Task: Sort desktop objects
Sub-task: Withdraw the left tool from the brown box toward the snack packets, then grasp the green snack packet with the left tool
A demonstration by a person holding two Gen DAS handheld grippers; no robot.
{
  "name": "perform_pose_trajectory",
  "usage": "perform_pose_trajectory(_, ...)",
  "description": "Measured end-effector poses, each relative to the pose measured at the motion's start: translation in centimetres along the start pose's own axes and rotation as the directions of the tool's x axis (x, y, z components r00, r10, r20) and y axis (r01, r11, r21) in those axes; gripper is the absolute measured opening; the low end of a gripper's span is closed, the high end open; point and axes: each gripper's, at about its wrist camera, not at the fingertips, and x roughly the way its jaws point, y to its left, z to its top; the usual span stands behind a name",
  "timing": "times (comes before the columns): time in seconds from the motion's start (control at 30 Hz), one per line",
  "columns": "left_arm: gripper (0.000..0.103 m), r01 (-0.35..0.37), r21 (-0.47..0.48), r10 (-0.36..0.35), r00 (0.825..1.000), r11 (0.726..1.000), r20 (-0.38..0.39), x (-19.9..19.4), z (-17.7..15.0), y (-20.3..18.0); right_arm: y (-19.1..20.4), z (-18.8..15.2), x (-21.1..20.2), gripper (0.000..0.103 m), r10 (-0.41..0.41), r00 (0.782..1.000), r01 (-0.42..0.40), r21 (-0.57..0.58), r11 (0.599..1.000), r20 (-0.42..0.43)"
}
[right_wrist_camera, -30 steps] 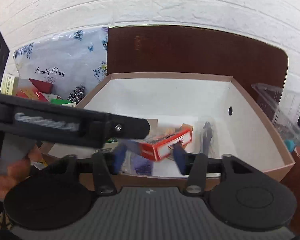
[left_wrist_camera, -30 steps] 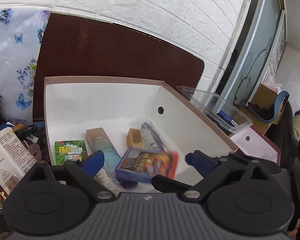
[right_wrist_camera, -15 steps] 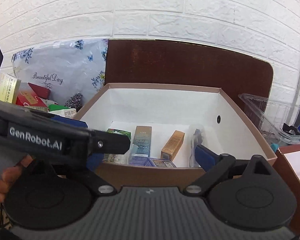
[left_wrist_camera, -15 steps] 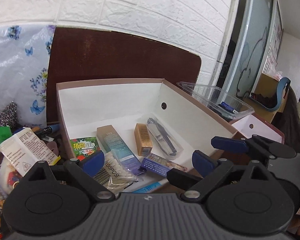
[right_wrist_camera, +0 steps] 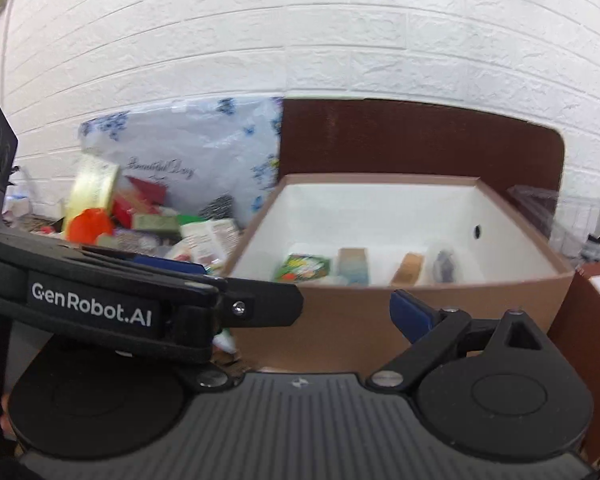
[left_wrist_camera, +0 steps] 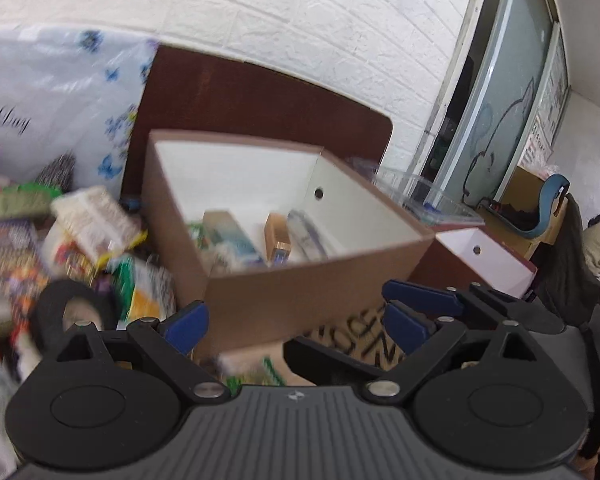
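Observation:
A brown cardboard box (left_wrist_camera: 300, 280) with a white inside holds several small packages: a green packet (right_wrist_camera: 304, 266), a teal carton (left_wrist_camera: 232, 236), a gold carton (left_wrist_camera: 277, 236) and a clear-wrapped item (left_wrist_camera: 308, 236). The box also shows in the right wrist view (right_wrist_camera: 420, 300). My left gripper (left_wrist_camera: 296, 324) is open and empty, in front of the box's near wall. My right gripper (right_wrist_camera: 320, 312) is open and empty; the left gripper's body hides its left finger. A blurred pile of loose packets (left_wrist_camera: 80, 240) lies left of the box.
A floral plastic bag (right_wrist_camera: 188, 160) stands behind the pile. A clear plastic tray (left_wrist_camera: 420, 196) and a smaller white-lined box (left_wrist_camera: 484, 256) sit to the right. A dark wooden board (right_wrist_camera: 420, 140) leans on the white brick wall.
Both grippers have pulled back and down out of the box, now facing its near wall. The left view has swung left toward the pile. The packages dropped earlier stay in the box.

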Motion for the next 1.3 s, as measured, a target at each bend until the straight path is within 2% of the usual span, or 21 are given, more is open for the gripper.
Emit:
perform_pose_trajectory(0.13, 0.097, -0.033, -0.052, 0.03, 0.999, 0.998, -0.045, -1.6, -3.2, 1.0, 3.1, -2.6, -0.4, 0.095, 0.041, 0.998, -0.044, -0.055, 0.998, -0.047)
perform_pose_trajectory(0.33, 0.097, -0.062, -0.164, 0.041, 0.991, 0.984, -0.126, -3.3, -7.0, 3.7, 6.4, -6.0, -0.5, 0.095, 0.099, 0.989, -0.106, -0.063, 0.992, -0.109)
perform_pose_trajectory(0.5, 0.098, -0.097, -0.22, 0.066, 0.987, 0.971, -0.147, -4.3, -8.3, 5.2, 6.7, -7.3, -0.3, 0.095, 0.09, 0.987, -0.096, -0.038, 0.995, -0.132)
perform_pose_trajectory(0.53, 0.097, -0.086, -0.227, 0.053, 0.988, 0.97, -0.147, -4.4, -8.4, 5.4, 6.6, -7.4, -0.2, 0.095, 0.086, 0.987, -0.091, -0.037, 0.995, -0.137)
perform_pose_trajectory(0.63, 0.096, -0.098, -0.222, 0.068, 0.988, 0.97, -0.139, -4.8, -8.3, 5.4, 6.7, -7.3, 0.0, 0.095, 0.114, 0.983, -0.124, -0.063, 0.99, -0.143)
perform_pose_trajectory(0.73, 0.096, -0.092, -0.229, 0.075, 0.994, 0.969, -0.079, -5.7, -8.1, 6.0, 7.2, -6.9, 0.6, 0.095, 0.06, 0.988, -0.083, -0.163, 0.983, -0.141)
perform_pose_trajectory(0.8, 0.096, -0.095, -0.263, 0.084, 0.995, 0.96, -0.051, -6.2, -7.9, 6.8, 6.8, -6.9, 1.1, 0.095, 0.042, 0.987, -0.07, -0.182, 0.981, -0.156)
perform_pose_trajectory(1.1, 0.096, -0.143, -0.276, 0.123, 0.988, 0.951, -0.089, -5.6, -8.0, 7.9, 5.1, -6.7, 4.7, 0.094, -0.029, 0.982, -0.002, -0.167, 0.986, -0.185)
perform_pose_trajectory(1.2, 0.096, -0.139, -0.278, 0.119, 0.989, 0.95, -0.087, -5.6, -8.0, 8.2, 4.8, -6.9, 6.3, 0.086, -0.047, 0.979, 0.013, -0.169, 0.985, -0.196)
perform_pose_trajectory(1.27, 0.096, -0.138, -0.276, 0.119, 0.989, 0.951, -0.088, -5.5, -8.0, 8.3, 4.6, -7.1, 7.1, 0.07, -0.047, 0.975, 0.012, -0.161, 0.987, -0.218)
perform_pose_trajectory(1.3, 0.096, -0.136, -0.277, 0.116, 0.989, 0.951, -0.089, -5.5, -8.0, 8.3, 4.6, -7.2, 7.2, 0.068, -0.034, 0.975, -0.001, -0.158, 0.987, -0.22)
